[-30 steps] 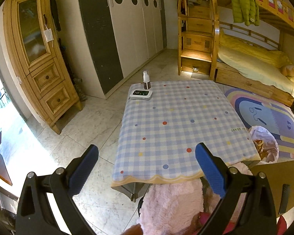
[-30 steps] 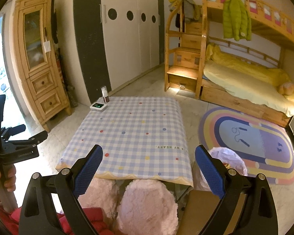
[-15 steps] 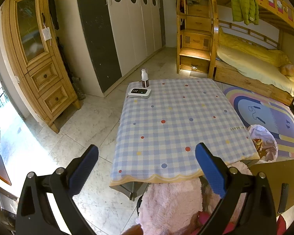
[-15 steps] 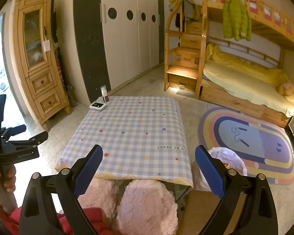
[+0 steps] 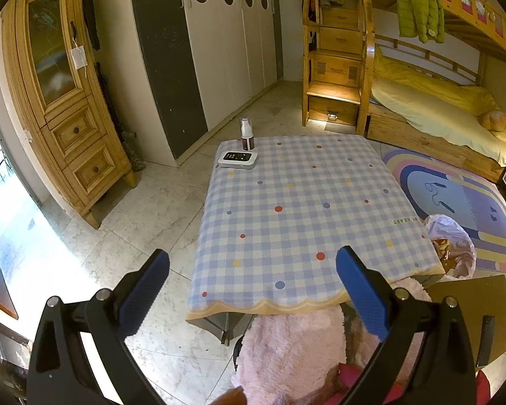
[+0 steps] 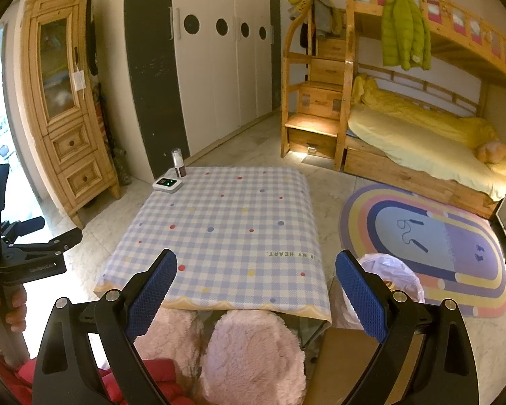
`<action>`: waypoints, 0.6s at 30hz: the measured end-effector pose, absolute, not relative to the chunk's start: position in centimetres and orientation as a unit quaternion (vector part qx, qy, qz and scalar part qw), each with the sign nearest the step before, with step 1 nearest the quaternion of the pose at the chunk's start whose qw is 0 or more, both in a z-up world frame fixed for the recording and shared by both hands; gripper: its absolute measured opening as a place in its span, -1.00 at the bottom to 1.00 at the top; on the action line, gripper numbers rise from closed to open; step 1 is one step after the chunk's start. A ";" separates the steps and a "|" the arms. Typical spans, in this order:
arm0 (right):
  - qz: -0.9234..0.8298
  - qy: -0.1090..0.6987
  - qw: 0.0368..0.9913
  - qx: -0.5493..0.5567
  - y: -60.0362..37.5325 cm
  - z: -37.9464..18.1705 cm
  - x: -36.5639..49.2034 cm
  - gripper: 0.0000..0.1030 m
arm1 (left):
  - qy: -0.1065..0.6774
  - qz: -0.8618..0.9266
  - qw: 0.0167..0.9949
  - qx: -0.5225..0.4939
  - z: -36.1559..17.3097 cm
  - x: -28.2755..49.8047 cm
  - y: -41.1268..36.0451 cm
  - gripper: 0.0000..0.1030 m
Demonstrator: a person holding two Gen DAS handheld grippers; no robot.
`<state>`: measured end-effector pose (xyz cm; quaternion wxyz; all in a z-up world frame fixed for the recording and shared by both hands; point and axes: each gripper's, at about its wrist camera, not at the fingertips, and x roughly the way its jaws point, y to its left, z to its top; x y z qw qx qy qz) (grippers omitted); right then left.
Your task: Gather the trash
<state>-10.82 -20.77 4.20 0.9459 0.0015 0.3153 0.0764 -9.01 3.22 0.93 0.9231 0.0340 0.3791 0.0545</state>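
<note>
— Blue-and-white checked cloth, dotted with colour, covers the low table [image 5: 297,209], and I can't spot a scrap of litter on it. Only a small brown bottle with a white cap [image 5: 246,134] and a flat white gadget with a dark screen [image 5: 238,159], both at the far left corner.

— So where's the trash?

— Down on the floor at the table's near right corner: a crinkled translucent plastic bag [image 5: 452,246], mouth open upward, with what looks like wrappers inside. From the other camera it sits just beyond the right-hand finger [image 6: 393,276].

— And the tongs?

— Left gripper [image 5: 253,288]: blue pads spread wide, nothing between them, hovering over the table's near edge. Right gripper [image 6: 256,288]: the same, wide open and empty, above the pink fluffy cushions [image 6: 249,347] tucked under the table.

— Which one goes for the bag?

— The right, I'd say. The bag lies to the right of both tools, but it's touching-close to the right one's outer finger in view, while from the left it's off past the table corner. It's a slumped round bag with no real long axis, so the rim is the thing to pinch, I reckon: swing right and down.

— Anything awkward?

— Thin plastic could slip or spill.
</note>
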 end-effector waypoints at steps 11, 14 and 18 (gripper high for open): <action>0.076 0.318 0.945 0.005 -20.7 4.1 -10.7 0.82 | 0.380 0.054 0.923 0.033 0.9 -9.0 3.2 0.87; 0.076 0.318 0.945 0.004 -20.7 4.1 -10.7 0.82 | 0.381 0.053 0.923 0.033 0.9 -9.0 3.2 0.87; 0.076 0.318 0.945 0.004 -20.7 4.1 -10.7 0.82 | 0.380 0.054 0.923 0.033 1.0 -9.1 3.2 0.87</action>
